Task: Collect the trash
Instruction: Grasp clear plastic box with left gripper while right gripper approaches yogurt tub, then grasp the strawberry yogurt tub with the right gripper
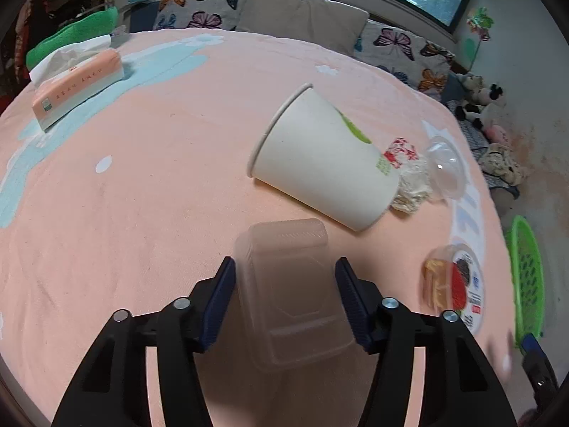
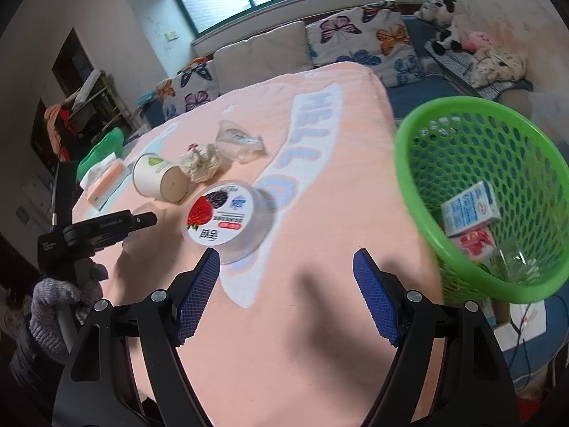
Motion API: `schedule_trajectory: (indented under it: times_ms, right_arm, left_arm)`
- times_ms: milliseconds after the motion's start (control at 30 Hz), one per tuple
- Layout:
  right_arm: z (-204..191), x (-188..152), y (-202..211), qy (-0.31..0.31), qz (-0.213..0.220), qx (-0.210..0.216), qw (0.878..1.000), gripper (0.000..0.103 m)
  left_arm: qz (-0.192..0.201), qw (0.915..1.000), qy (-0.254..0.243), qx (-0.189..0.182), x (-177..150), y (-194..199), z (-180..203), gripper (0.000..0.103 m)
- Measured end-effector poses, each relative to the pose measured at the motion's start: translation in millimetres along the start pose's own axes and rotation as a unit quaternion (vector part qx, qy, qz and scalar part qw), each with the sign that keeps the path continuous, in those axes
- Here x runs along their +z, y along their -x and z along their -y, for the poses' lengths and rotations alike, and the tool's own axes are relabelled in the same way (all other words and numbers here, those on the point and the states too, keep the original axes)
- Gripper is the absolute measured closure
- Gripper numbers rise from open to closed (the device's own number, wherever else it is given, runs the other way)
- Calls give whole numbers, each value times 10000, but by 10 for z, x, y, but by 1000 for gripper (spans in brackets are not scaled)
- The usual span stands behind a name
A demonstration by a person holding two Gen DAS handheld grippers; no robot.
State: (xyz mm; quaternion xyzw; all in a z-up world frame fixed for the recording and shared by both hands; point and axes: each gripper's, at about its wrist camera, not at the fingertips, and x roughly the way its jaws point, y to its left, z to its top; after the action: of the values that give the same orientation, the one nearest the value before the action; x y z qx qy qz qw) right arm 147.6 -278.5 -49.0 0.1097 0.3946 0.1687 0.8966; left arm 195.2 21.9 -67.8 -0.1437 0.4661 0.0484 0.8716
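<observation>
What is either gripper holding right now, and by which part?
Left gripper has a clear plastic box between its fingers by the long sides; contact is unclear. Right gripper holds nothing.

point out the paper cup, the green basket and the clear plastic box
paper cup [image 1: 320, 163], left wrist view, on its side wall
green basket [image 2: 458, 106], right wrist view, on its rim
clear plastic box [image 1: 288, 284], left wrist view, on its lid

Pink blanket, paper cup, tissue pack, clear box

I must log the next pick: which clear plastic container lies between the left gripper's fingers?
The rectangular clear box. The domed lid and the strawberry-label tub lie farther away.
</observation>
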Motion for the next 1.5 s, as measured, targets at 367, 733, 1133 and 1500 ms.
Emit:
schedule_trajectory:
  times_ms: [367,733,1133,1500]
  right_arm:
    - [-320,113,-297,366,-145,148,9991,14]
    - [-613,198,-722,803,-418,113,9958,11]
    - [-692,255,-1062,1175,-595,-213,9911,6]
    - [-661,261,-1043,1097,-514,-175,9925,12]
  left_arm:
    - [232,9981,-48,-576,-74,428,-132,50]
    - [437,9953,-94,-856,-124,705,-251,50]
    - [410,9952,-66,-887,-124,683,-355,50]
    - [396,9950,-111,-910,-125,663,-342,50]
